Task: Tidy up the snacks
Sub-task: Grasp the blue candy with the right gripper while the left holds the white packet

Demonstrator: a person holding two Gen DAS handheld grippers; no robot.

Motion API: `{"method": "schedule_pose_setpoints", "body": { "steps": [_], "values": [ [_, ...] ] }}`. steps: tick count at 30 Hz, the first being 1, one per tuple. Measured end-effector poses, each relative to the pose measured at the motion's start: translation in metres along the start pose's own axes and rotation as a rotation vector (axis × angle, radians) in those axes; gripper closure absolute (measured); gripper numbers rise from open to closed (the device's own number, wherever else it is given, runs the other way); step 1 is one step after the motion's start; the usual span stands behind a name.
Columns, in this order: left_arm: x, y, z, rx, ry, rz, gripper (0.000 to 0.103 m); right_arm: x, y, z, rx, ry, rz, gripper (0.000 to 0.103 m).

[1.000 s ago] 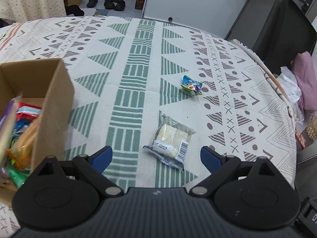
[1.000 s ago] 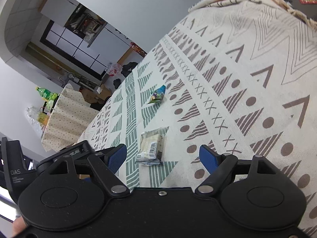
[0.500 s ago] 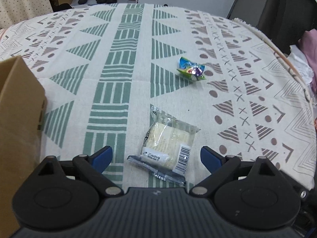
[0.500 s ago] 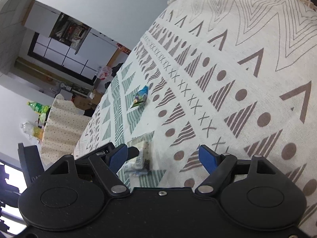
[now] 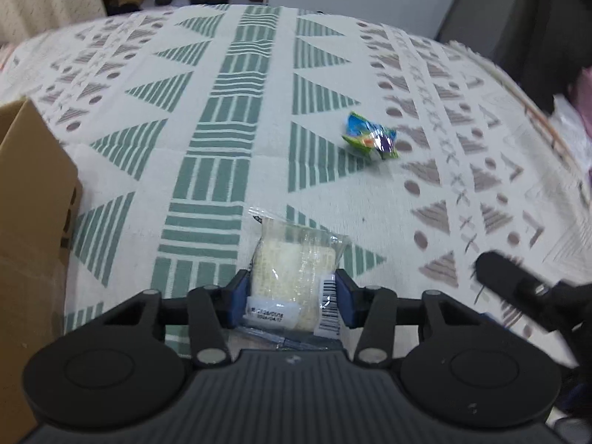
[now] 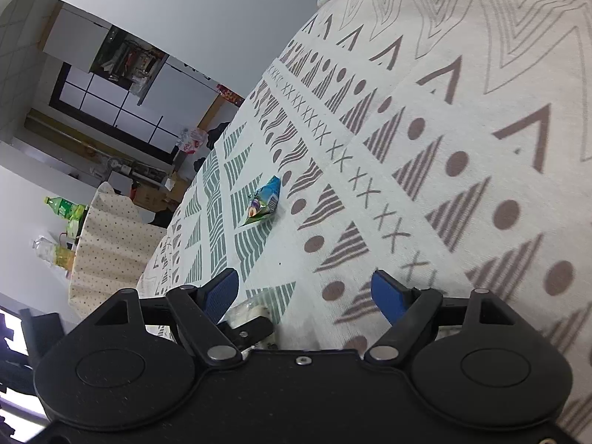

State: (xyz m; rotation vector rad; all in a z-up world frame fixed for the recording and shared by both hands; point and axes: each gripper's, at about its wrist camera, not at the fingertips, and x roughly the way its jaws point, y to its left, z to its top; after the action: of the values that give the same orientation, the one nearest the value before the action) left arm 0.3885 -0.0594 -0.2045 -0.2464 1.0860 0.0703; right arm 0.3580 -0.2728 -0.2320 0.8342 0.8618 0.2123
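Note:
My left gripper (image 5: 290,301) is shut on a clear packet of pale cake (image 5: 294,259) that lies on the patterned tablecloth (image 5: 222,118). A small blue and green candy packet (image 5: 370,138) lies further off to the right; it also shows in the right wrist view (image 6: 263,201). My right gripper (image 6: 305,292) is open and empty, low over the cloth, with the candy packet ahead of it. A bit of the cake packet (image 6: 248,309) and the left gripper show at its lower left.
A cardboard box (image 5: 29,222) stands at the left edge of the left wrist view. The right gripper's body (image 5: 525,288) is at the lower right. Beyond the table are shoes on the floor, a dotted cloth (image 6: 111,244) and bottles.
My left gripper has moved forward and closed on the cake packet. The right gripper has come in closer over the cloth and stays open.

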Motion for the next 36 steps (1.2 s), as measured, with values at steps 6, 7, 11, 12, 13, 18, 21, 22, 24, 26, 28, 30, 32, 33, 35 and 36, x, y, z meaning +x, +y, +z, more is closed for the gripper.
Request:
{"method": "schedule_pose_setpoints", "body": {
  "steps": [6, 7, 11, 12, 13, 18, 21, 22, 24, 26, 28, 30, 32, 33, 35, 36],
  "values": [
    [-0.009, 0.015, 0.015, -0.048, -0.035, 0.007, 0.057, 0.019, 0.009, 0.005, -0.012, 0.002, 0.028, 0.024],
    [-0.009, 0.017, 0.017, -0.055, -0.038, 0.010, 0.057, 0.022, 0.010, 0.006, -0.013, 0.003, 0.033, 0.024],
    [-0.010, 0.027, 0.026, -0.078, -0.049, 0.021, 0.057, 0.036, 0.014, 0.009, -0.015, 0.005, 0.055, 0.025],
    [-0.009, 0.029, 0.028, -0.084, -0.051, 0.024, 0.057, 0.039, 0.015, 0.010, -0.014, 0.004, 0.055, 0.026],
    [-0.009, 0.031, 0.031, -0.090, -0.053, 0.026, 0.057, 0.043, 0.016, 0.011, -0.011, 0.006, 0.056, 0.026],
    [-0.007, 0.038, 0.039, -0.118, -0.060, 0.035, 0.057, 0.060, 0.020, 0.016, -0.009, 0.007, 0.074, 0.028],
    [-0.004, 0.039, 0.042, -0.121, -0.055, 0.041, 0.057, 0.073, 0.022, 0.020, 0.012, 0.004, 0.095, 0.028],
    [-0.004, 0.039, 0.042, -0.121, -0.052, 0.045, 0.057, 0.078, 0.022, 0.021, 0.020, 0.002, 0.099, 0.029],
    [-0.003, 0.040, 0.043, -0.118, -0.051, 0.057, 0.057, 0.086, 0.021, 0.025, 0.042, -0.008, 0.105, 0.033],
    [-0.002, 0.041, 0.044, -0.118, -0.048, 0.066, 0.057, 0.094, 0.020, 0.028, 0.059, -0.022, 0.109, 0.039],
    [-0.002, 0.042, 0.045, -0.116, -0.044, 0.075, 0.057, 0.101, 0.016, 0.031, 0.084, -0.037, 0.115, 0.046],
    [-0.003, 0.043, 0.045, -0.114, -0.042, 0.084, 0.057, 0.107, 0.012, 0.034, 0.098, -0.037, 0.114, 0.058],
    [-0.003, 0.044, 0.046, -0.117, -0.040, 0.086, 0.057, 0.110, 0.009, 0.034, 0.100, -0.031, 0.111, 0.069],
    [-0.003, 0.045, 0.047, -0.117, -0.041, 0.086, 0.057, 0.111, 0.008, 0.034, 0.099, -0.028, 0.109, 0.071],
    [-0.003, 0.044, 0.048, -0.115, -0.042, 0.088, 0.057, 0.110, 0.009, 0.034, 0.088, -0.025, 0.107, 0.075],
    [-0.003, 0.044, 0.048, -0.115, -0.041, 0.089, 0.057, 0.110, 0.009, 0.034, 0.081, -0.018, 0.107, 0.078]
  ]
}}
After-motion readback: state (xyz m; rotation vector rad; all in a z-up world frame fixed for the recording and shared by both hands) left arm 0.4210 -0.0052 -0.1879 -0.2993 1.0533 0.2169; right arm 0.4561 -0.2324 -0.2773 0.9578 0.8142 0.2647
